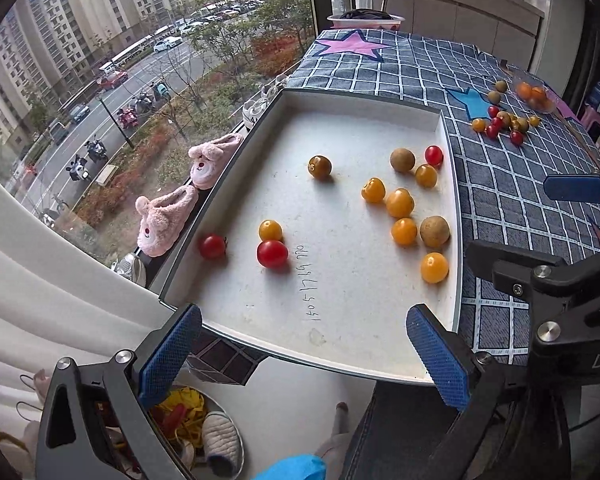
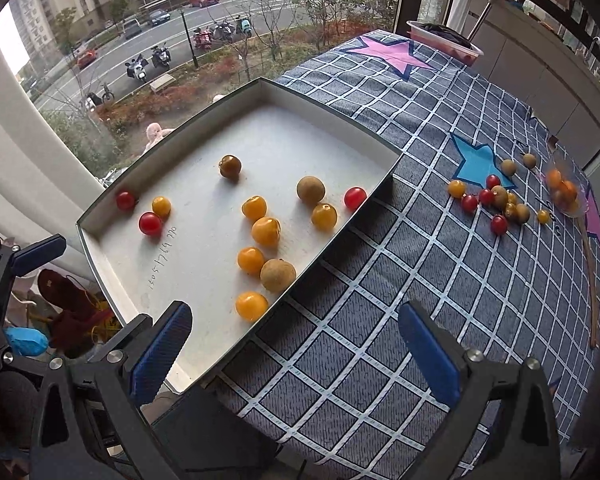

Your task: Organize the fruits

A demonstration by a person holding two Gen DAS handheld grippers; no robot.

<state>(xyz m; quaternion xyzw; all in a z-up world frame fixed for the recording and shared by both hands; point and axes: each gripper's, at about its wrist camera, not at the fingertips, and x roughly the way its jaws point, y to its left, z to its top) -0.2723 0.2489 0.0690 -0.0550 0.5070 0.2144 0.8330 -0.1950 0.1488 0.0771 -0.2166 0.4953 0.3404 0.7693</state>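
A shallow white tray (image 1: 364,92) (image 2: 204,128) lies on the checked cloth and holds several small fruits: red cherry tomatoes (image 1: 272,254) (image 2: 150,223), orange-yellow ones (image 1: 434,267) (image 2: 251,306) and brown longans (image 1: 435,231) (image 2: 278,275). More loose fruits (image 1: 500,122) (image 2: 496,202) lie in a cluster on the cloth to the far right. My left gripper (image 1: 304,356) hangs open over the tray's near edge, nothing between its blue pads. My right gripper (image 2: 296,354) is open above the tray's near corner and the cloth, also empty.
A clear bowl with orange fruits (image 1: 534,94) (image 2: 564,192) sits beyond the loose cluster. A pink basin (image 1: 366,20) (image 2: 444,40) stands at the table's far end. A window runs along the left; pink slippers (image 1: 168,220) rest on its sill. A wooden stick (image 2: 590,276) lies at the right.
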